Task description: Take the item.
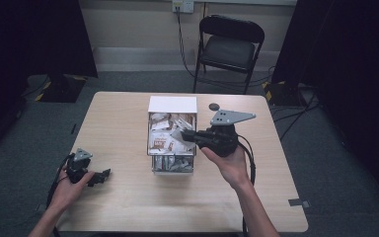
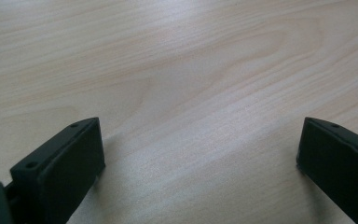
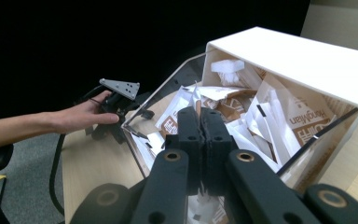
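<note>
Leave the left gripper [image 1: 103, 174] resting on the bare worktop [image 1: 128, 207] at the left, fingers spread wide with nothing between them, well apart from the work

Find the sachets [image 1: 165, 143] heaped loosely in the clear box [image 1: 172, 104] with the white top, at mid-worktop

Hold the right gripper [image 1: 185, 134] low over the heap from the right, fingers pressed together; cannot tell whether a thin sachet edge is caught between them

Lift straight up and slowly, checking for one sachet alone and no neighbours dragged along

Mind the clear side wall and the white top overhanging the far end, both close to the fingers

Ignore the small dark disc [image 1: 213, 106] just right of the box and the folding chair [image 1: 229, 47] beyond the worktop
</note>
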### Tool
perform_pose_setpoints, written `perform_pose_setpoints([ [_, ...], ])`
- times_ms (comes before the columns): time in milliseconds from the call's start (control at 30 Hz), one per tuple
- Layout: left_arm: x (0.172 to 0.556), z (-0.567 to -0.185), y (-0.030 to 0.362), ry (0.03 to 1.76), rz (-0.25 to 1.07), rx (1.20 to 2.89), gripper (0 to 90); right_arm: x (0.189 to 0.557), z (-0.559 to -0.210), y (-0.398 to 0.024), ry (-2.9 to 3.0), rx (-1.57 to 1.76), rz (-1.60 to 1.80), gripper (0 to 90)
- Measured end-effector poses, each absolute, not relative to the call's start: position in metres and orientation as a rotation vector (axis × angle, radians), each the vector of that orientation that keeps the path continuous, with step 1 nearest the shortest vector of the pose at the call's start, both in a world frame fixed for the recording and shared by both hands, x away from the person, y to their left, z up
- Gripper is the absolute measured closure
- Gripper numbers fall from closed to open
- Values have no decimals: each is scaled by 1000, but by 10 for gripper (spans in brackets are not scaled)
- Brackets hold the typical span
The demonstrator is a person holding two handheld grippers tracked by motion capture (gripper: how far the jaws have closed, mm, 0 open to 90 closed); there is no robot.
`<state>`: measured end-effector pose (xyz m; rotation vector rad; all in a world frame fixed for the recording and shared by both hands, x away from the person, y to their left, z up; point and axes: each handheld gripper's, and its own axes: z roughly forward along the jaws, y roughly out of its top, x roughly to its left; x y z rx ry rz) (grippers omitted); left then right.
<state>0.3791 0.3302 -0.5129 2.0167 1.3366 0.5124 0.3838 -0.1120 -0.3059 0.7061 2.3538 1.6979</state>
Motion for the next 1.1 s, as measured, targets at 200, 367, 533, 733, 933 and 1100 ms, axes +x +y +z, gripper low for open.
perform_pose_setpoints([
  [200,379,-513,330,1336,512,2017,2,384,-305,-115,2328,717,1724,889],
  [367,379,-513,330,1337,512,2017,2,383,-303,-117,2315,720,1739,890],
  [533,379,-513,330,1337,512,2016,2,382,-300,-120,2300,715,1753,890],
  [733,379,-513,330,1337,511,2016,2,380,-295,-125,2278,713,1777,890],
  [933,379,-513,330,1336,512,2016,2,378,-291,-130,2263,712,1784,890],
  [1100,379,-513,330,1337,512,2016,2,378,-290,-137,2247,723,1784,891],
])
